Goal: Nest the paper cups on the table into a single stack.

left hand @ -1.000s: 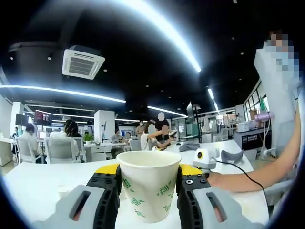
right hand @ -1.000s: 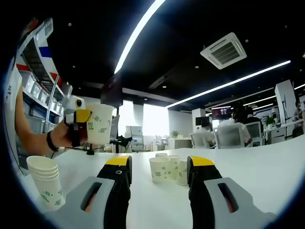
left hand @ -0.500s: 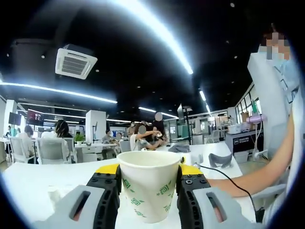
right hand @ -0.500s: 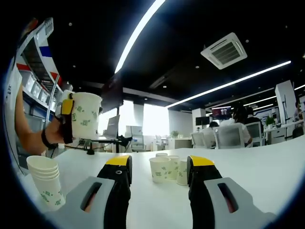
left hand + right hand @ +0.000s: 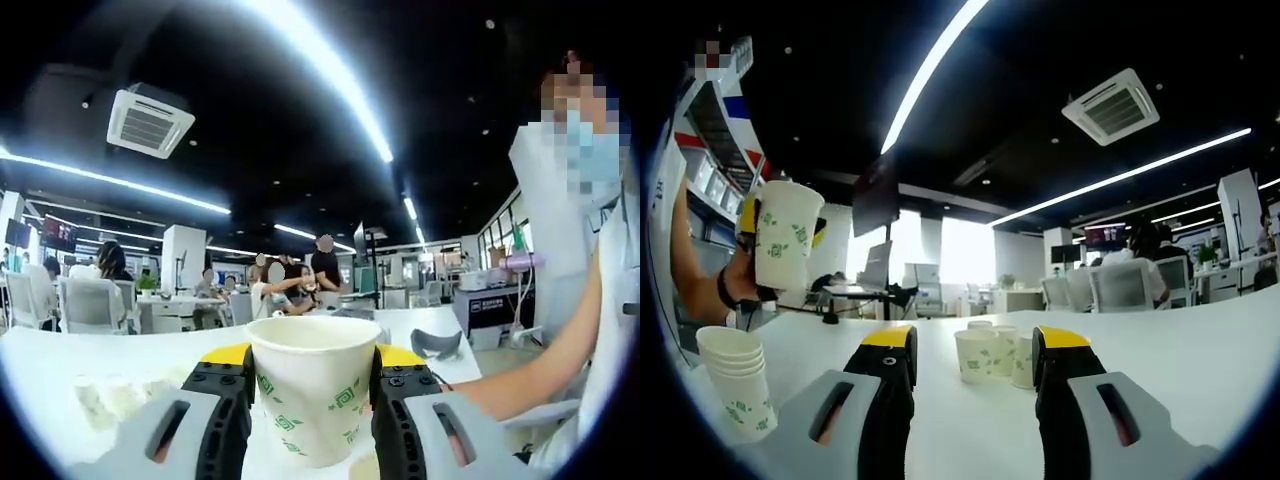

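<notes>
- Paper cup (image 5: pixel 313 395) upright, clamped between left tongs (image 5: pixel 313 372), held above the nested stack (image 5: pixel 735 383) at desk (image 5: pixel 1200 350) edge.
- Loose cups (image 5: pixel 992 354) grouped mid-desk, beyond right tongs (image 5: pixel 973 352).
- Right tongs spread apart, gripping nothing.

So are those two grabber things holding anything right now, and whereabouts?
The left gripper clamps a paper cup by its sides. The right gripper holds nothing.

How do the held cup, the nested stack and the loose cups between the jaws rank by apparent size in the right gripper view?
1. Nested stack: looks largest, though it sits nearest the camera.
2. Held cup in the left gripper: close behind, so this order is unsure.
3. Loose cups on the table: smallest, also farthest away.
</notes>
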Demonstrator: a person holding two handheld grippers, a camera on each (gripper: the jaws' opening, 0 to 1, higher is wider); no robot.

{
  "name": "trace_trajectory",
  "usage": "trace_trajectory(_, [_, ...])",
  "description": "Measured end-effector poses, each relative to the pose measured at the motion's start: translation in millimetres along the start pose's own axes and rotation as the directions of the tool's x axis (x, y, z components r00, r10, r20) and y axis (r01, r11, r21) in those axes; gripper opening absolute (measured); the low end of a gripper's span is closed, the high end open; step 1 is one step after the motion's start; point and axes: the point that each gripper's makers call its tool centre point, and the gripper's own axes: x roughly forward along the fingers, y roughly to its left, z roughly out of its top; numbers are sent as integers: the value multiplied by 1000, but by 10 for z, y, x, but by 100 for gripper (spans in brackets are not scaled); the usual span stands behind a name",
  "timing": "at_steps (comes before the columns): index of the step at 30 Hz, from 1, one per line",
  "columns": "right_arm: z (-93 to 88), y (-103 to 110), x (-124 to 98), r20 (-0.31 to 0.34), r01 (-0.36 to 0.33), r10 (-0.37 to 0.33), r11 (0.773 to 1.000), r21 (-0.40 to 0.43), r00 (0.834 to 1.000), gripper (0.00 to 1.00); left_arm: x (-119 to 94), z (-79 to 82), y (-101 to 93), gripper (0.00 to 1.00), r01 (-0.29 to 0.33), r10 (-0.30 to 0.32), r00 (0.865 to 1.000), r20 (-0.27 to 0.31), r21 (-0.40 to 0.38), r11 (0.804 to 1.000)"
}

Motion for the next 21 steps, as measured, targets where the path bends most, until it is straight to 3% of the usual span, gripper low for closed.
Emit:
trace_trajectory(8, [-27, 57, 5, -9, -2, 2, 1000, -5, 1000, 49, -84, -60, -111, 49, 19, -19, 1000, 0, -30, 999])
trace_trajectory(13, [-59, 50, 9, -16, 0, 0, 1000, -2, 1000, 49, -128, -118, -195, 49, 46, -46, 999, 6, -88, 995])
trace_trajectory(21, [-43, 37, -5, -12, 4, -4, 1000, 1, 1000, 48, -94, -286, -502, 49, 118, -119, 993, -10, -104, 988])
